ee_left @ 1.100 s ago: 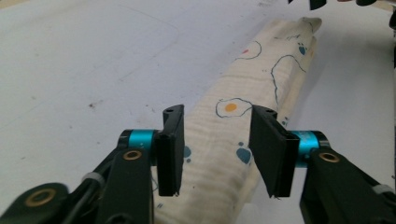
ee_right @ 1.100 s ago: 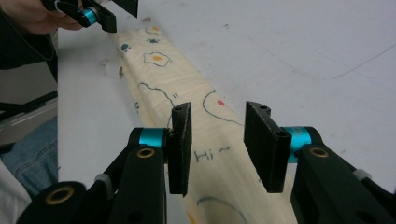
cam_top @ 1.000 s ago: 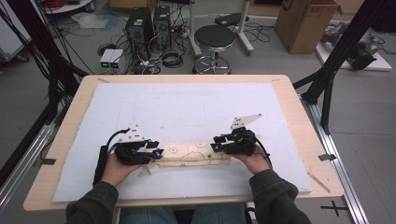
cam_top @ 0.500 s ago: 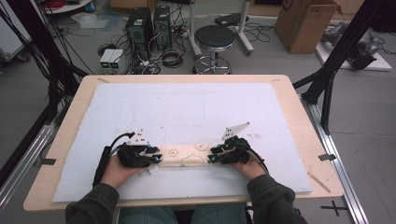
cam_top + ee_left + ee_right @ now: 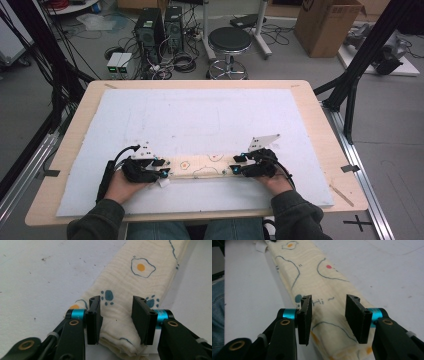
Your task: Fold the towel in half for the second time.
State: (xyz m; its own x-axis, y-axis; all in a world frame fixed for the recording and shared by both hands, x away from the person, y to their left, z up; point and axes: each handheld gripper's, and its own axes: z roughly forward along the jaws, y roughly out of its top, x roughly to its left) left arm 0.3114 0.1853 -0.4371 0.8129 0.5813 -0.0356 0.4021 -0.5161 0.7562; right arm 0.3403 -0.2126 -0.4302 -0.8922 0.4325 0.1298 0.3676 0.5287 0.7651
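A cream cloth (image 5: 200,167) printed with fried eggs and paw marks lies folded into a long strip on the white table cover (image 5: 210,115), near the front edge. My left gripper (image 5: 164,170) is at the strip's left end. In the left gripper view its jaws (image 5: 116,315) straddle the folded cloth (image 5: 125,285) without pressing it; they have just been opening. My right gripper (image 5: 234,165) is at the right end. Its jaws (image 5: 329,315) also stand apart over the cloth (image 5: 312,275), pads clear of it, and have just been opening too.
A small white tag (image 5: 162,182) sticks out at the cloth's left end. The wooden table rim (image 5: 200,84) frames the cover. Beyond the far edge are a black stool (image 5: 230,42), computer towers (image 5: 160,25) and a cardboard box (image 5: 327,25) on the floor.
Both hands have stayed at the ends of the strip, shifting only slightly toward the near edge. The right gripper's grey plate has tilted a little. The cloth lies where it was.
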